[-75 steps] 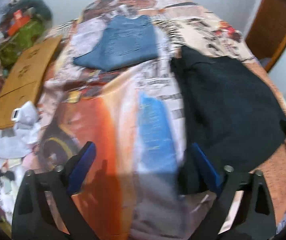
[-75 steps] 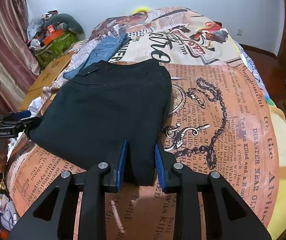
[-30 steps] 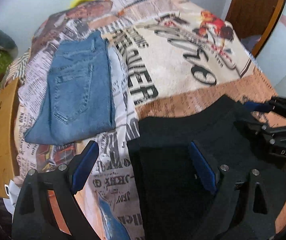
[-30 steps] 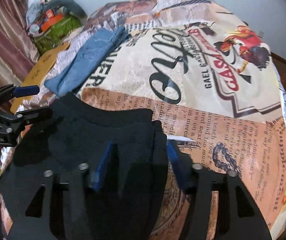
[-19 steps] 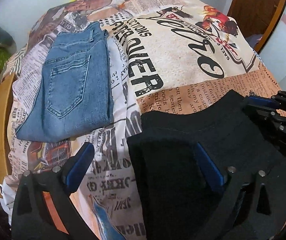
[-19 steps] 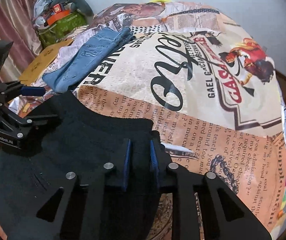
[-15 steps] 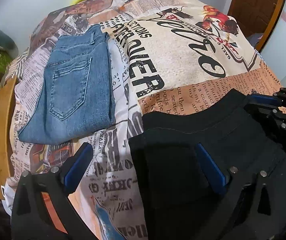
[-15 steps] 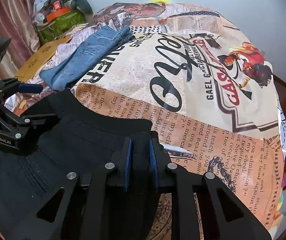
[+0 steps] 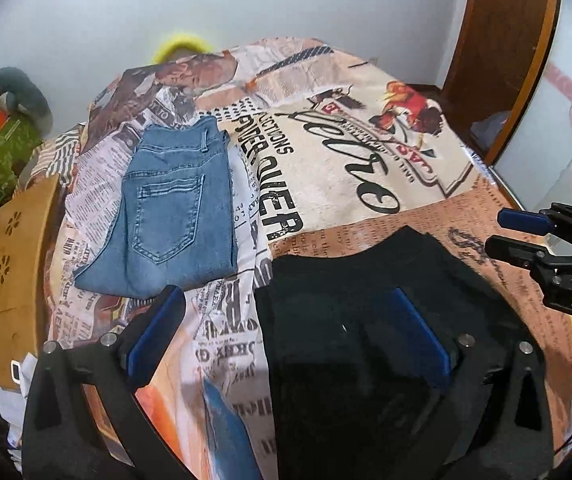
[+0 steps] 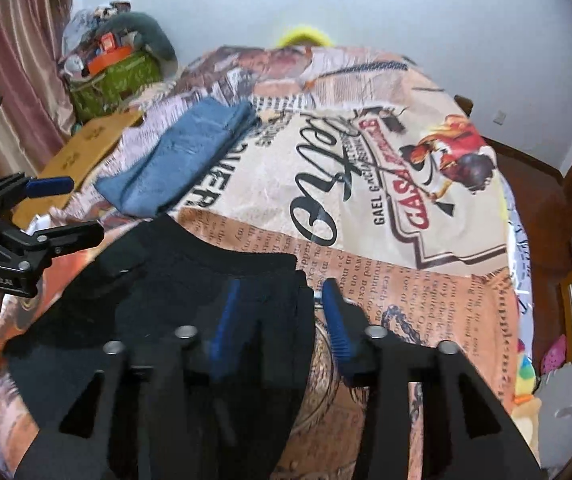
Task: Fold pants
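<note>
R tool (image 10: 275, 316) just let go, jaws apart now over right edge of black pants (image 9: 366, 320); 0.5 s ago clamped. L tool (image 9: 286, 336) wide apart too. Pants lie folded on bed (image 9: 346, 168) beside jeans (image 9: 169, 216). Fold looks laid, so you smooth or finish

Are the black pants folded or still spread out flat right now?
Folded. The black pants lie on the bedspread as a compact doubled block with a layered far edge, and no separate legs show.
</note>
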`<state>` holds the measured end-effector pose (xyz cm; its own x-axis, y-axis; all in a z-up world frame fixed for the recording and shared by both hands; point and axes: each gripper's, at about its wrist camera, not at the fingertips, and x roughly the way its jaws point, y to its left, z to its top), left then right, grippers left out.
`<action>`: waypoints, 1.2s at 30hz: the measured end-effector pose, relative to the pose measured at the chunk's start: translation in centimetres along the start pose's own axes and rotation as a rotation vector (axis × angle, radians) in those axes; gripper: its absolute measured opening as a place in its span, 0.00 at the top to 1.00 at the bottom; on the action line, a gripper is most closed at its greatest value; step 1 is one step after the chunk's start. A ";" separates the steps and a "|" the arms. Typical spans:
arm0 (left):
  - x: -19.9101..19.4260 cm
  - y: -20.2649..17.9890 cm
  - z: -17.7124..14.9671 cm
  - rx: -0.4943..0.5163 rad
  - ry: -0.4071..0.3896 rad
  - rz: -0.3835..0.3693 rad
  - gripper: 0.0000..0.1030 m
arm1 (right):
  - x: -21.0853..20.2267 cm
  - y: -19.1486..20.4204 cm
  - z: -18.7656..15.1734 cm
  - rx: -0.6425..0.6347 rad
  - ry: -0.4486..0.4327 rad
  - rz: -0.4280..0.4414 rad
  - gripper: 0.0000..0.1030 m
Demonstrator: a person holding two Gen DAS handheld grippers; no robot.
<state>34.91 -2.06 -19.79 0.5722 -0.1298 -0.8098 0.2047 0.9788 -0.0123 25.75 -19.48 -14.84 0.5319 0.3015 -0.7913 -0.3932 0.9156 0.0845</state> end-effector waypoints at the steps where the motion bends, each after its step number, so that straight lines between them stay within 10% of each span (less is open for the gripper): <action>1: -0.4 -0.1 -0.1 0.003 -0.007 0.006 0.00 | -0.6 0.3 -0.1 -0.003 -0.005 0.002 0.60; 11: -0.7 0.4 -3.5 0.001 0.067 -0.014 0.00 | -2.5 1.5 -2.8 0.023 0.016 0.021 0.33; 24: 5.6 -0.2 -6.1 -0.063 0.317 -0.150 0.00 | 2.4 -0.7 -7.1 0.184 0.192 0.161 0.27; 36: 7.5 0.0 -5.4 -0.145 0.369 -0.326 0.03 | 4.6 -1.5 -7.2 0.263 0.213 0.369 0.33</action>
<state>34.88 -2.19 -29.06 0.1728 -0.3930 -0.9032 0.1981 0.9121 -0.3589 23.46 -21.41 -22.97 0.2171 0.5819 -0.7837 -0.3090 0.8026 0.5103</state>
